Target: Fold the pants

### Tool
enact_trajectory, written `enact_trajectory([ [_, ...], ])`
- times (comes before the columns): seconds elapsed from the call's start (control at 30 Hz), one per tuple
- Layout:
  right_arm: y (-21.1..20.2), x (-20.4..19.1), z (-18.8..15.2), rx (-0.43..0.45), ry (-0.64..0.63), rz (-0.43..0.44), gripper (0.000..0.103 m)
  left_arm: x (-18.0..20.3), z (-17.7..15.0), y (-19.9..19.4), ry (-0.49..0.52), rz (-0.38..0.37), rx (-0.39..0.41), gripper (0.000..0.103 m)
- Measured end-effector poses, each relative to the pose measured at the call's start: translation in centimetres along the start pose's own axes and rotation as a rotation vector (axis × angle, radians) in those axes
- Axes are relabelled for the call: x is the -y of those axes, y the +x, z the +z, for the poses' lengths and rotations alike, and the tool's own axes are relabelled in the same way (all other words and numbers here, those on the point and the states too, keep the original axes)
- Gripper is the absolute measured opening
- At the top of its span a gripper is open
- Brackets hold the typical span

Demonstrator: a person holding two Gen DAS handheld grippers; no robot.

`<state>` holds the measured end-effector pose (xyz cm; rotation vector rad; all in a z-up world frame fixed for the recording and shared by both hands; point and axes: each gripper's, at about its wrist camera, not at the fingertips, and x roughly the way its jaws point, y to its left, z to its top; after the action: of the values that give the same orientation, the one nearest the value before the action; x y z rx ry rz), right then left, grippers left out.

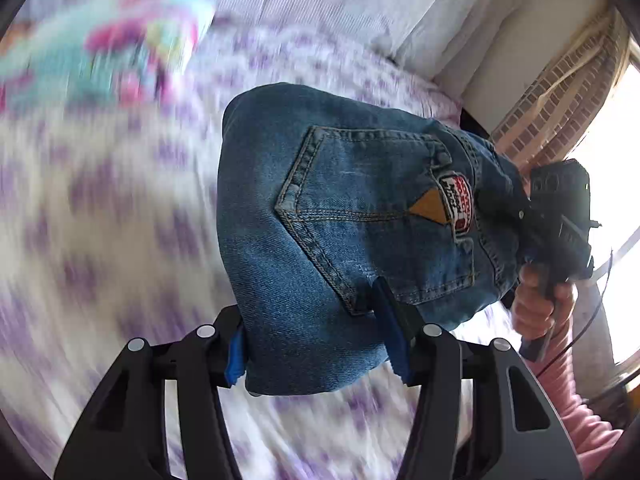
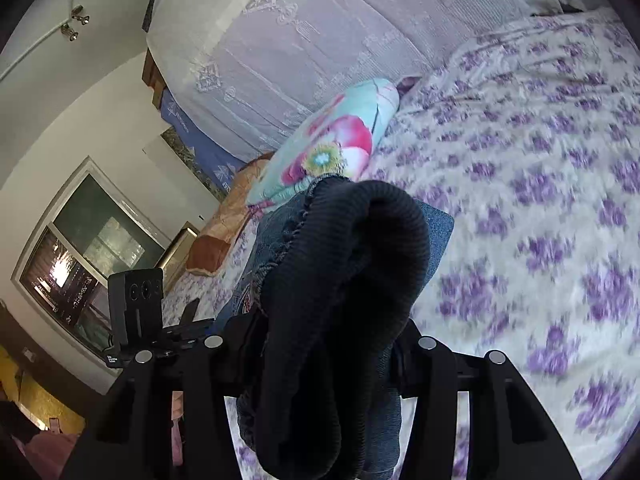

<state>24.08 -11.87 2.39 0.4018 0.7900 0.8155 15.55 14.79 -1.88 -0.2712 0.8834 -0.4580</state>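
Observation:
The blue jeans [image 1: 340, 208] hang folded above the bed, back pocket and sewn patch facing the left wrist camera. My left gripper [image 1: 316, 340] is shut on the lower folded edge, with its blue pads [image 1: 394, 332] pressing on both sides of the denim. At the right of that view a hand [image 1: 540, 304] holds my right gripper [image 1: 556, 216] at the waistband end. In the right wrist view my right gripper [image 2: 324, 344] is shut on the dark ribbed waistband [image 2: 360, 248], which bulges up between the fingers and hides their tips. The denim [image 2: 276, 232] trails off behind it.
Under the jeans lies a bed sheet [image 2: 540, 200] with purple flowers. A turquoise floral pillow [image 2: 332, 140] rests against a white lace-covered headboard [image 2: 300, 40]. A bright window [image 1: 624, 160] and patterned curtain [image 1: 560, 100] are at the right. My left gripper's body [image 2: 136, 312] shows at lower left.

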Motion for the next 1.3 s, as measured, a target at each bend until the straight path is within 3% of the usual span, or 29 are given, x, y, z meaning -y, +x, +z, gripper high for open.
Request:
enact_trajectory([
  [0.13,2.9,2.5,7.6,0.027,0.007,0.02,0.052,-0.6,7.6,1.3,0.079,0.077,0.077,0.054],
  [0.27,7.7,7.9,12.7,0.006,0.038,0.018,0.052,-3.7,13.4,6.6,0.08,0.111,0.071,0.054],
  [0.4,13.9,14.9,12.0,-0.081,0.114,-0.038,0.054,-9.1,14.5,14.8,-0.01,0.094,-0.045,0.054],
  [0.43,15.8,17.2,10.9,-0.117,0.139,-0.076,0.061,-10.4,14.2,16.8,-0.049,0.085,-0.083,0.054],
  [0.47,16.7,18.7,9.9,-0.118,0.153,-0.111,0.065,-11.8,13.4,18.7,-0.082,0.085,-0.1,0.066],
  [0.5,16.5,19.7,9.1,-0.054,0.164,-0.062,0.065,-12.8,12.6,18.9,-0.101,0.035,-0.043,0.071],
  [0.57,15.6,19.6,9.0,-0.018,0.173,0.0,0.069,-11.8,12.8,18.3,-0.043,0.073,-0.04,0.075],
  [0.6,15.4,19.4,9.0,-0.024,0.174,-0.02,0.07,-11.0,12.9,17.8,0.013,0.117,-0.021,0.081],
  [0.63,15.3,19.3,9.0,-0.032,0.171,-0.045,0.071,-10.0,12.8,17.0,0.089,0.201,0.036,0.084],
  [0.7,14.5,18.4,8.9,-0.047,0.161,-0.125,0.075,-9.1,12.6,16.2,0.148,0.288,0.076,0.085],
  [0.8,11.5,16.4,8.5,-0.006,0.125,-0.22,0.078,-7.7,13.1,13.3,0.183,0.329,0.15,0.085],
  [0.9,7.7,12.9,9.0,0.129,0.033,-0.259,0.078,-5.9,14.9,10.8,0.192,0.324,0.243,0.089],
  [1.0,8.2,8.8,10.7,0.19,-0.13,-0.28,0.078,-4.0,17.0,13.3,0.208,0.288,0.203,0.09],
  [1.07,10.4,8.0,11.2,0.184,-0.192,-0.304,0.078,-3.6,17.3,16.2,0.216,0.333,0.173,0.09],
  [1.17,15.3,11.4,10.2,0.054,-0.152,-0.406,0.078,-5.7,16.6,21.6,0.184,0.425,0.043,0.093],
  [1.2,16.5,12.7,9.1,0.025,-0.168,-0.457,0.078,-6.5,16.0,22.1,0.168,0.421,0.044,0.096],
  [1.23,16.4,12.3,8.3,0.049,-0.226,-0.485,0.078,-6.8,15.5,22.1,0.156,0.404,0.071,0.097],
  [1.3,15.3,10.5,7.8,0.079,-0.242,-0.527,0.078,-6.1,15.7,21.1,0.169,0.428,0.045,0.096],
])
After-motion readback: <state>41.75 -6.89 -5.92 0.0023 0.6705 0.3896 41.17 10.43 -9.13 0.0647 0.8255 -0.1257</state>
